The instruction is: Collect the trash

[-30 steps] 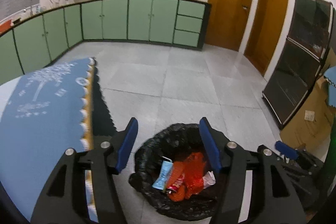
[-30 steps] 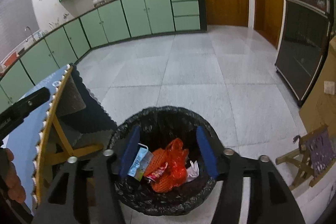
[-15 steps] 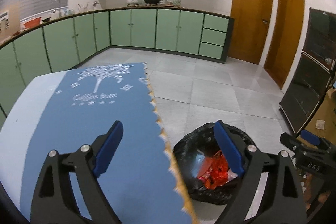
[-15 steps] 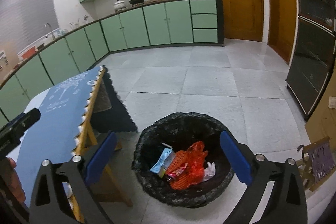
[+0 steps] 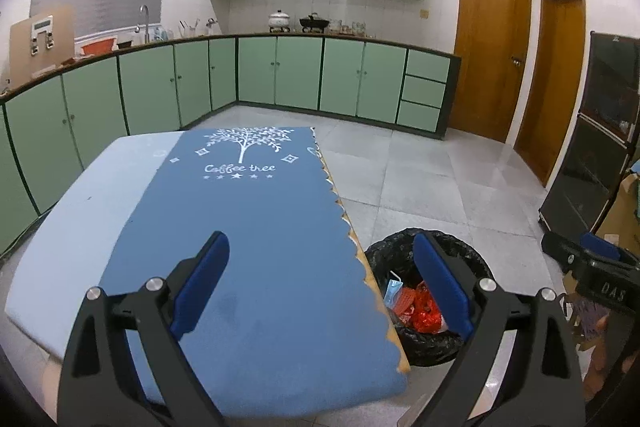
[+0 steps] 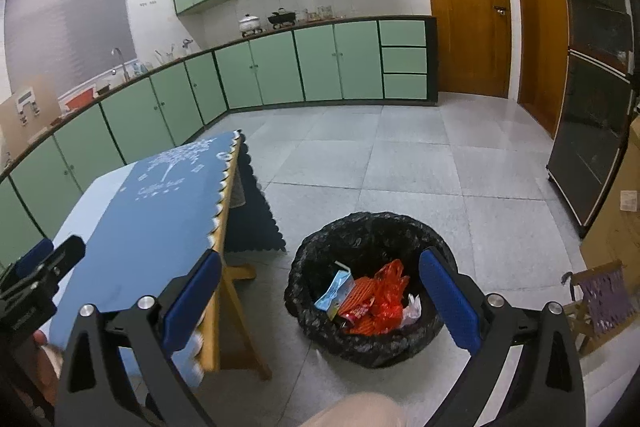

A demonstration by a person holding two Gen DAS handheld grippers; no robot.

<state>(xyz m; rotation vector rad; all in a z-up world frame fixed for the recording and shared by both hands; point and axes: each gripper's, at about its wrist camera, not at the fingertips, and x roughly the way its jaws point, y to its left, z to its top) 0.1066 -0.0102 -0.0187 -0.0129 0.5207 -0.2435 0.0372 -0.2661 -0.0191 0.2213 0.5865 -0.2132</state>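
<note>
A bin lined with a black bag (image 6: 368, 227) stands on the floor right of the table; it also shows in the left wrist view (image 5: 464, 247). In it lie a light blue carton (image 6: 335, 291), red-orange wrappers (image 6: 380, 301) and a white scrap (image 6: 412, 309). My left gripper (image 5: 320, 283) is wide open and empty, above the table's right part. My right gripper (image 6: 320, 291) is wide open and empty, above the bin's left side. Each gripper shows at the edge of the other's view.
A table with a blue cloth (image 5: 256, 211) stands left of the bin, on wooden legs (image 6: 236, 291). Green cabinets (image 5: 296, 75) line the back wall. Wooden doors (image 5: 492, 55) and a dark cabinet (image 6: 592, 107) are at right. A small wooden chair (image 6: 600, 299) stands right of the bin.
Both grippers have risen and pulled back from the bin and have opened wider. The left gripper has moved left, over the table. The trash in the bin has not moved.
</note>
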